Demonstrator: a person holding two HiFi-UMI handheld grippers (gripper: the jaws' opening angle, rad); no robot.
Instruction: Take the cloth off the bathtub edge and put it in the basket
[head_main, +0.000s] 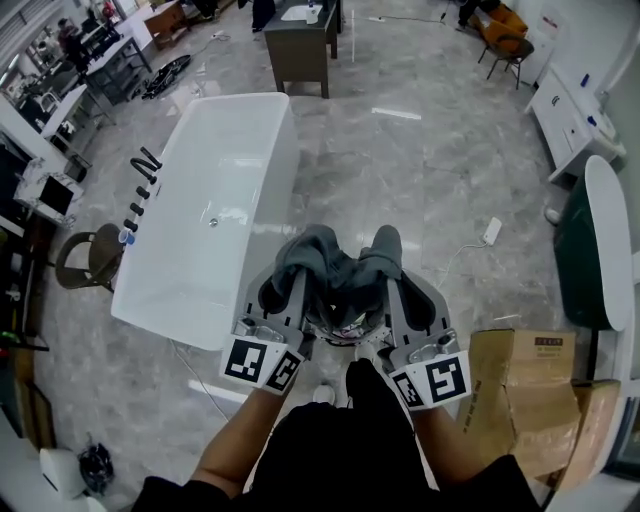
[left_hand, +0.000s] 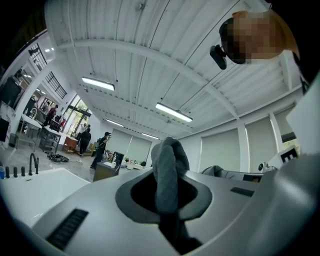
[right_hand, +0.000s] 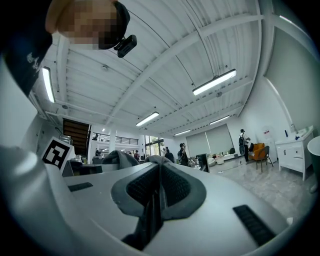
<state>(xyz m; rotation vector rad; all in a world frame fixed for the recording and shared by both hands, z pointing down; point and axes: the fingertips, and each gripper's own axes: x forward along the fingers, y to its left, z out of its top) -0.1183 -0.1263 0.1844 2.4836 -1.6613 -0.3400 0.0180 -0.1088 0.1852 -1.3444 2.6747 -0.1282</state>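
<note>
While the bathtub lies off to its left, the grey cloth hangs clear of the tub's near corner, long axis slung side to side between my left gripper and right gripper, both sets of jaws pinching it tight, no basket in sight.

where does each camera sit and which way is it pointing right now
Head view: on the person's head, facing steeply down at the floor, the bathtub and the cloth, held by the left gripper and the right gripper; both forearms show.
Left gripper view: on the left gripper, tilted up toward the ceiling; its jaws pinch the cloth; the head camera shows top right.
Right gripper view: on the right gripper, tilted up; jaws shut on the cloth; head camera top left.
Shared: both gripper views show cloth, ceiling, head camera.
</note>
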